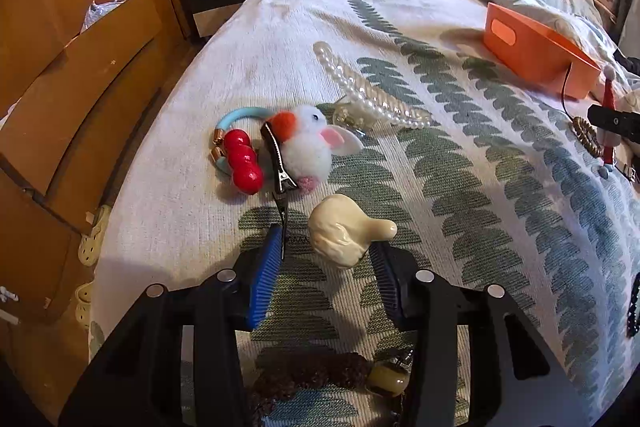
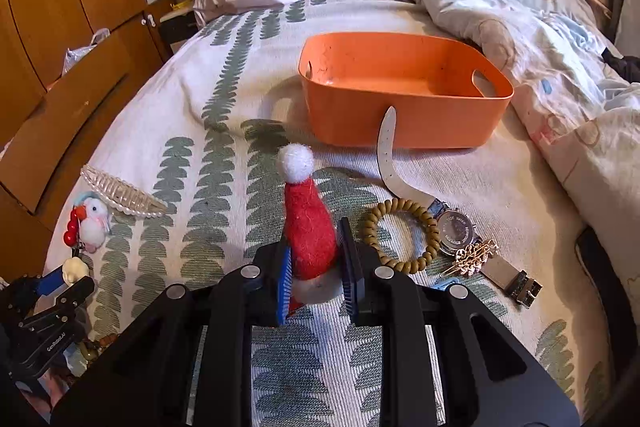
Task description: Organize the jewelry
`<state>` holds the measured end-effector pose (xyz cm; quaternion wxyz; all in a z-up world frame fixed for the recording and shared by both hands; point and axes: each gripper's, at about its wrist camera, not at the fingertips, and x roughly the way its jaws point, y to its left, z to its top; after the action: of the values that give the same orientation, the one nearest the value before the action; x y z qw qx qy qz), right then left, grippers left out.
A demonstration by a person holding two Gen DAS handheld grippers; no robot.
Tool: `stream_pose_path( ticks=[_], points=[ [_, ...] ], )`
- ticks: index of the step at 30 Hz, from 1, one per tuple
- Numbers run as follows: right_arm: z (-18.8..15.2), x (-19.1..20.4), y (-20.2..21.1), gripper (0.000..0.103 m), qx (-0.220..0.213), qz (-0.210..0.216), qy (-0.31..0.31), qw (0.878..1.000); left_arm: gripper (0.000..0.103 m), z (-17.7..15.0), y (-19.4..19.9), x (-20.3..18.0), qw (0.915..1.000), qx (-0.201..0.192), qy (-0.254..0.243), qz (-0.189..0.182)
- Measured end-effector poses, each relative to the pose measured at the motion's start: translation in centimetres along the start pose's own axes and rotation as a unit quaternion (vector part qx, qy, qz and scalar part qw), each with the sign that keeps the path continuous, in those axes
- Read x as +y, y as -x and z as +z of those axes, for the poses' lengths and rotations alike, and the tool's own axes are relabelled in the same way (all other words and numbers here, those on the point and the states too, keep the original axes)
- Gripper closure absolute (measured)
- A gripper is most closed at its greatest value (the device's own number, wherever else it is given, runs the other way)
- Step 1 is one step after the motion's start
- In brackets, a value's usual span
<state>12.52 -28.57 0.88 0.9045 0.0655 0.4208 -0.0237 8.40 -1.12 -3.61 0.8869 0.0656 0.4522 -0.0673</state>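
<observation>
My right gripper (image 2: 316,259) is shut on a red felt Santa-hat clip (image 2: 308,227) with a white pompom, held above the bedspread in front of the empty orange bin (image 2: 404,123). My left gripper (image 1: 326,247) is open around a cream hair clip (image 1: 344,229) that lies on the bed between its fingers. Just beyond lie a white pompom duck clip (image 1: 306,143), a red-bead hair tie (image 1: 242,159) and a pearl claw clip (image 1: 372,95). The bin also shows in the left wrist view (image 1: 536,51).
A coil hair tie (image 2: 402,231), a watch (image 2: 456,231) with a white strap and a gold hairpin (image 2: 476,255) lie right of my right gripper. Dark beads (image 1: 312,375) lie under the left gripper. A crumpled duvet (image 2: 520,11) fills the far bed. Wooden wardrobes (image 1: 60,67) stand left.
</observation>
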Motion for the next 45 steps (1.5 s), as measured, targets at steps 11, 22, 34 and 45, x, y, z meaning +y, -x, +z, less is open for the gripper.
stream_pose_path(
  ticks=[11, 22, 34, 45],
  points=[
    [0.3, 0.1, 1.6, 0.081, -0.015, 0.005, -0.002, 1.000, 0.058, 0.2, 1.1, 0.3, 0.9999, -0.015, 0.006, 0.004],
    [-0.2, 0.5, 6.3, 0.081, -0.040, 0.012, 0.001, 0.999, 0.058, -0.1, 4.0, 1.0, 0.9991, -0.038, 0.018, -0.002],
    [-4.1, -0.5, 13.3, 0.081, -0.046, 0.018, -0.027, 0.998, 0.058, -3.8, 9.3, 1.3, 0.9978, -0.064, 0.008, -0.018],
    [-9.8, -2.5, 16.8, 0.081, -0.042, 0.019, -0.084, 0.995, 0.057, -6.2, 10.9, 1.4, 0.9981, -0.061, 0.004, -0.009]
  ],
)
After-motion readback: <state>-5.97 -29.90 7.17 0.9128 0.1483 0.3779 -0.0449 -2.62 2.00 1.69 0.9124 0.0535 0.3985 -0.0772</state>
